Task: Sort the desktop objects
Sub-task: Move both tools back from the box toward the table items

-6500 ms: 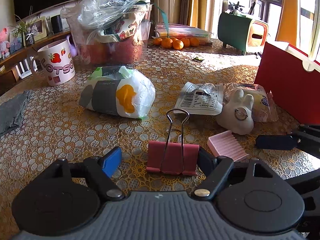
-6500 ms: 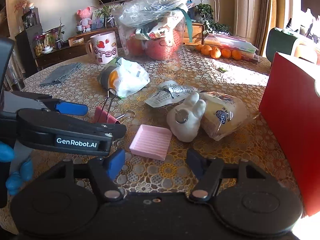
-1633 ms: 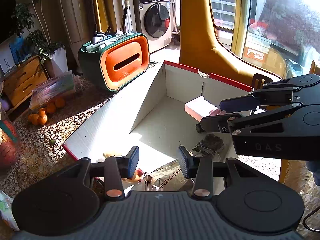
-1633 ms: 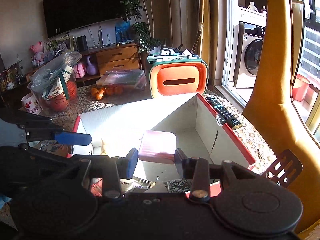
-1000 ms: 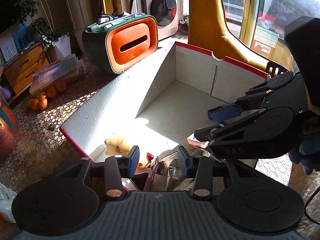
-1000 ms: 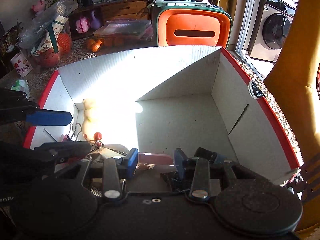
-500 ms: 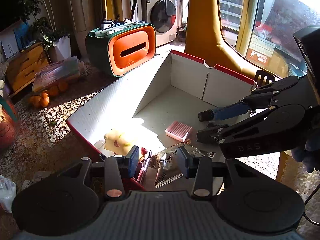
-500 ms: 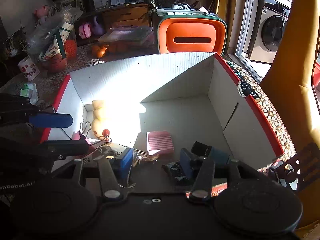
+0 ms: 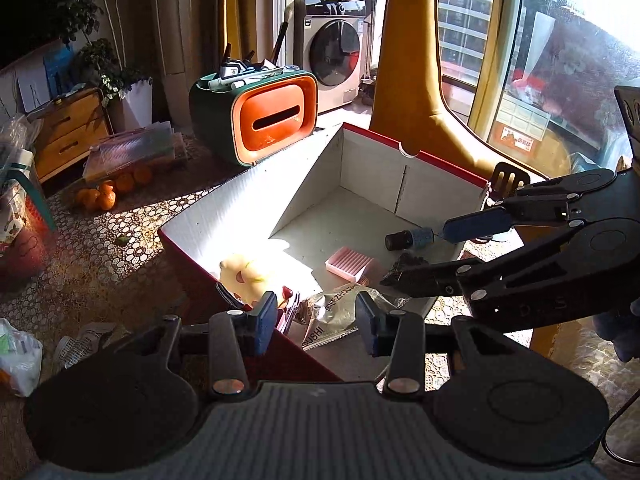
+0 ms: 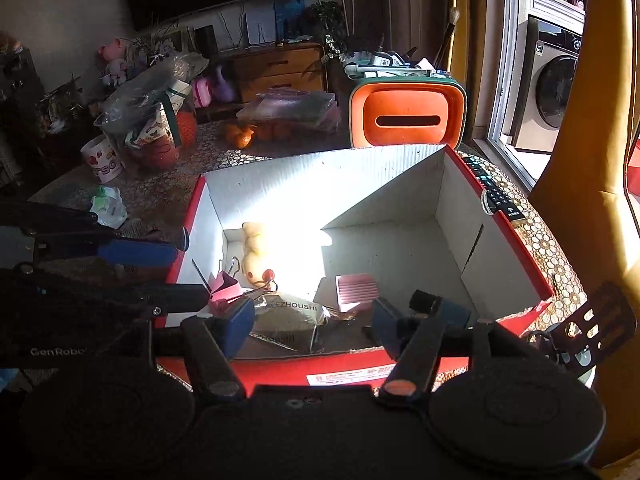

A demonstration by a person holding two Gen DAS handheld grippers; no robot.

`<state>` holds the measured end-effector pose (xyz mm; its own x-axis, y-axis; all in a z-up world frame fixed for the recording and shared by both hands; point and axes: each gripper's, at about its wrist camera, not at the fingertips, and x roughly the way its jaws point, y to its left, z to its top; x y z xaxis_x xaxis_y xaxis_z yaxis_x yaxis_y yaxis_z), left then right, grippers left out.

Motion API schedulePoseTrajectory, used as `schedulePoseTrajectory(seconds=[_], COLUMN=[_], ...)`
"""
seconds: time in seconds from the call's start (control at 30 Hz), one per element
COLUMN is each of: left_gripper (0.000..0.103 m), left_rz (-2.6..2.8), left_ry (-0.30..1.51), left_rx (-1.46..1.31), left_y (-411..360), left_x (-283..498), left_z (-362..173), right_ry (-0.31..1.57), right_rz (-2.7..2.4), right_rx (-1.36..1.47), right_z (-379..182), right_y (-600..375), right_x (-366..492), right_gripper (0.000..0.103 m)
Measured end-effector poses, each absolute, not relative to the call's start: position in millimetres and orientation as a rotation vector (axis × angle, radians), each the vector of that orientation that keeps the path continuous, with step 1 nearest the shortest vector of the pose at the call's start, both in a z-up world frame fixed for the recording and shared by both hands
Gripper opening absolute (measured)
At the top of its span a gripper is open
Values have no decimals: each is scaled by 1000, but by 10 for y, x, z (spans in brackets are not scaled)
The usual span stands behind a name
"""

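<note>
Pink ridged pad [image 10: 356,287] is now seen lying flat on the floor of the red-rimmed box [image 9: 440,164], just beside the crinkled snack bag [image 10: 290,314], whereas a second ago it was clamped in the right gripper [image 10: 314,330]. That gripper's jaws have just been opening and nothing is pinched between them. The left gripper [image 9: 316,320] is drawn to its narrowest and empty, as before. Both grippers are seen higher above the box than a second ago.
</note>
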<state>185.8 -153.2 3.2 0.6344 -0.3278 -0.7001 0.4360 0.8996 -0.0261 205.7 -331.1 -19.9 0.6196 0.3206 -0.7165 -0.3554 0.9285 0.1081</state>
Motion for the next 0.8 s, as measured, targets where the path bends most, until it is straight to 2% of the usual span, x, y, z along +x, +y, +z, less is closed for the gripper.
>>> schedulePoseTrajectory(seconds=[0.23,0.37,0.7,0.8], left_gripper=[48,59,61,67], left_rz=[-434,-417,-376,-351], left_ry=[732,710,665,655], left_rx=[127,109,95,100], left_y=[-1375,-1237,-893,-762], left_x=[1670,1565,1237,1127], left_z=[129,182,289,334], right_ry=[775,762,738,730], right_rz=[411,422,461,473], right_rx=[-38,-28,-14,-24], right_z=[-51,5,82,93], right_y=[-3213,-3143,-2847,-2712], right_x=[1859,1753,1441,1347], right_gripper=[73,76,82,83])
